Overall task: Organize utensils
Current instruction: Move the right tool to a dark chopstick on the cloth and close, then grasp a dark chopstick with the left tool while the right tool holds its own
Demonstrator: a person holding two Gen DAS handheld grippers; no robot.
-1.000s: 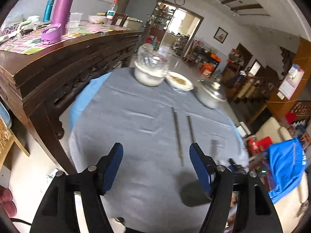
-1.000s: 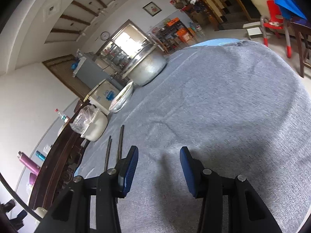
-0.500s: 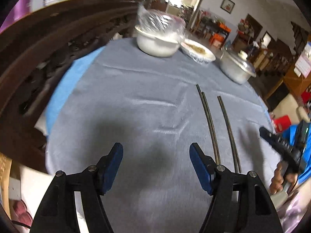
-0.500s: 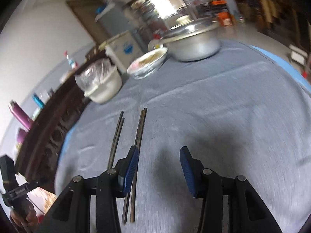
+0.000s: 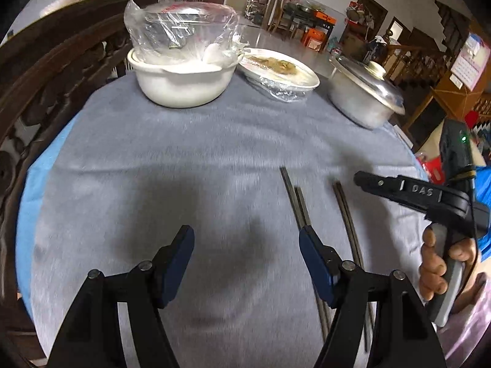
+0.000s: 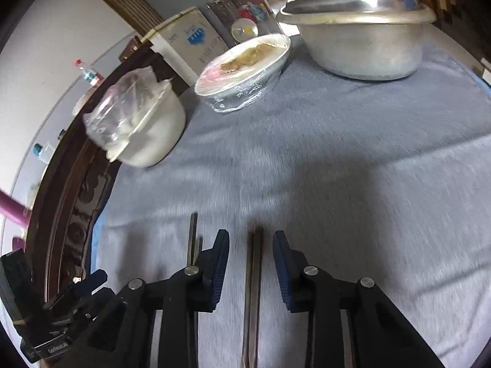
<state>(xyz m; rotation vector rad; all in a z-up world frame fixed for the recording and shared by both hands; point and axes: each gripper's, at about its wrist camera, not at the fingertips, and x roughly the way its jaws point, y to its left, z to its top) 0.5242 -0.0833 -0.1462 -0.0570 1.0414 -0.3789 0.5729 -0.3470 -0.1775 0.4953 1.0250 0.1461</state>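
Two pairs of dark chopsticks lie side by side on the grey tablecloth (image 5: 184, 159). In the left wrist view the left pair (image 5: 298, 204) runs under the right finger of my left gripper (image 5: 247, 247), which is open over bare cloth. The right pair (image 5: 346, 214) lies beside it, below the tip of my right gripper (image 5: 362, 181), held in a hand. In the right wrist view my right gripper (image 6: 251, 245) straddles the right pair (image 6: 256, 263). Its jaws are closing, with a gap still on each side of the sticks. The left pair (image 6: 193, 236) lies just outside its left finger.
At the far side of the table stand a white pot (image 5: 181, 82) topped with a plastic bag, a film-covered bowl (image 5: 279, 73) of food and a lidded aluminium pot (image 5: 365, 98). A dark carved wooden sideboard (image 5: 46, 70) borders the table on the left.
Both grippers moved forward over the table toward the dishes. The right gripper swung onto the right chopstick pair, and its jaws narrowed around it. The left jaws kept their width.
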